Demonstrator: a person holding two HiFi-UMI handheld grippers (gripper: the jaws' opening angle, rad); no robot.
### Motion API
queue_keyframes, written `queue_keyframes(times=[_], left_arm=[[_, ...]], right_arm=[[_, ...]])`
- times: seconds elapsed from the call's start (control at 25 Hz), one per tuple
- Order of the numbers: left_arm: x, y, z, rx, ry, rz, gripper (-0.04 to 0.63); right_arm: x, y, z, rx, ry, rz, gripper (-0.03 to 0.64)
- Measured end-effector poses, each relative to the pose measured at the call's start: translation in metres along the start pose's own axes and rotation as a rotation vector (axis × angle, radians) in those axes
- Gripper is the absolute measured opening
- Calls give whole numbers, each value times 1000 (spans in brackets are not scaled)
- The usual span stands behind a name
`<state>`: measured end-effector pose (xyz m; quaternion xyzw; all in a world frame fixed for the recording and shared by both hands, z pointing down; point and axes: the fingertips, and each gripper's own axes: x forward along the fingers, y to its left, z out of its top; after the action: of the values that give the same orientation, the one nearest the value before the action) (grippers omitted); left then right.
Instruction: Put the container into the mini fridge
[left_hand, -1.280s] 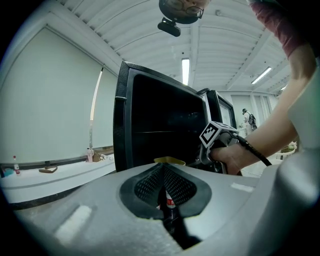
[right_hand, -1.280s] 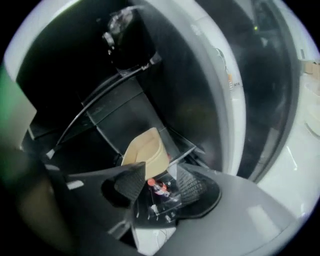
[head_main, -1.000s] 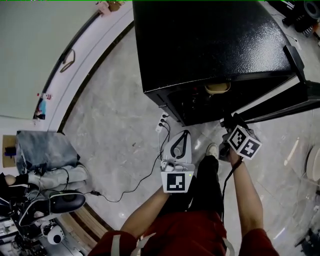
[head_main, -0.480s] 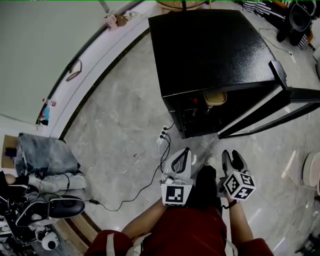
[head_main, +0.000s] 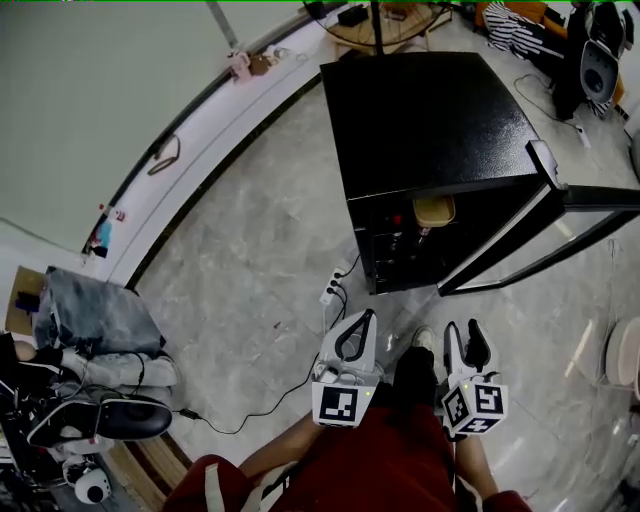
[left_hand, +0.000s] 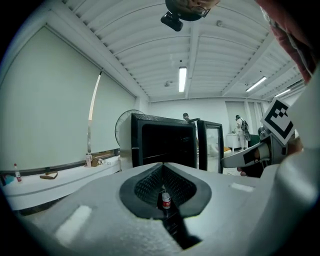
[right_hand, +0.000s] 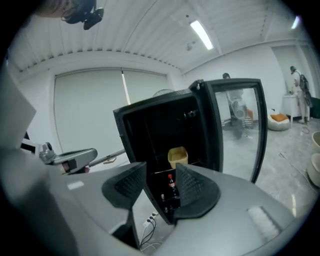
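Observation:
The black mini fridge (head_main: 430, 130) stands on the marble floor with its glass door (head_main: 540, 240) swung open to the right. A yellow container (head_main: 434, 211) sits on a shelf inside; the right gripper view shows the container (right_hand: 178, 156) above a small red-labelled bottle (right_hand: 171, 184). My left gripper (head_main: 363, 320) is shut on nothing, short of the fridge front. Beside it, my right gripper (head_main: 465, 335) is open and empty, aimed at the fridge opening. In their own views, the left gripper (left_hand: 162, 167) has its tips touching and the right gripper (right_hand: 160, 175) shows a gap.
A white power strip (head_main: 335, 290) with a black cable lies on the floor left of the fridge. A white ledge (head_main: 200, 130) runs along the wall. Grey cloth (head_main: 90, 310) and shoes lie at far left. A white bowl (head_main: 627, 350) sits at far right.
My right gripper has pulled back from the fridge opening toward my body and now sits level with the left one. The container stays inside. The view has drawn back from the fridge.

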<state>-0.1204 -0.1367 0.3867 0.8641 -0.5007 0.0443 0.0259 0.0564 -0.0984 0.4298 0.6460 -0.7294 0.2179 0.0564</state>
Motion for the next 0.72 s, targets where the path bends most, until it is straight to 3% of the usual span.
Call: queue_keyframes(times=[0.4,0.56,0.72], left_arm=[[-28,27,69,47,-130,87,5],[-31,33,90,58,-164,117,5],[-32,38,108,127,-207,126,5]], right_arm=[[-21,54,103,-296,-293,58,179],[-27,63,132,-341,-378,56,175],[-30,72,140,-352,-387,77,173]])
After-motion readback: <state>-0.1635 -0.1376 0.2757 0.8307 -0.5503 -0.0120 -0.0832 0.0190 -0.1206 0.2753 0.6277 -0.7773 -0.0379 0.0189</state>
